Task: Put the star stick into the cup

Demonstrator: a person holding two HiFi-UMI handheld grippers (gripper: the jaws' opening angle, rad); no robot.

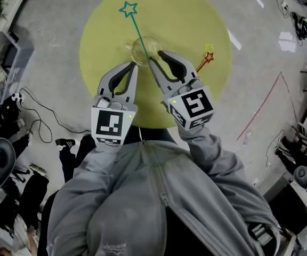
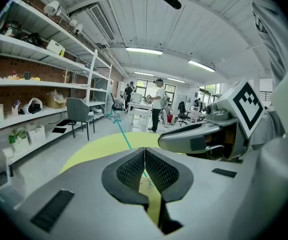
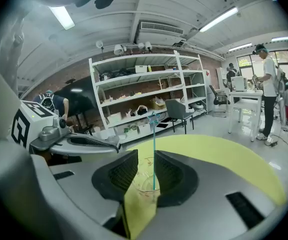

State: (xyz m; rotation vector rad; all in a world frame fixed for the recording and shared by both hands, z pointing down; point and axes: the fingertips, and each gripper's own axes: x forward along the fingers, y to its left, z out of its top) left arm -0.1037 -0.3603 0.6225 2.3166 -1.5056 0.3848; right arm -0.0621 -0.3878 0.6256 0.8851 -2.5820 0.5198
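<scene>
Jaws of the left gripper [image 1: 134,64] were pressed together, pad against pad, with nothing clamped between them; their tips sat just beside the near-left rim of the cup [image 1: 138,53]; the cup, clear and upright, stood near the middle of the round yellow counter [image 1: 196,15]; the teal star stick [image 1: 136,28] stood in the cup, lower end inside, shaft leaning away and to the left in the head view, star well above the rim; the right gripper [image 1: 154,56] stood at the near-right side of the cup; its jaws were partly open, one pad on each side of the cup and against its wall, so that the cup was held between them; in the right gripper view the shaft rose out of the cup between the two pads; further right, near the counter's edge, a second star stick [image 1: 209,56] with an orange shaft lay flat, well apart from the cup.
</scene>
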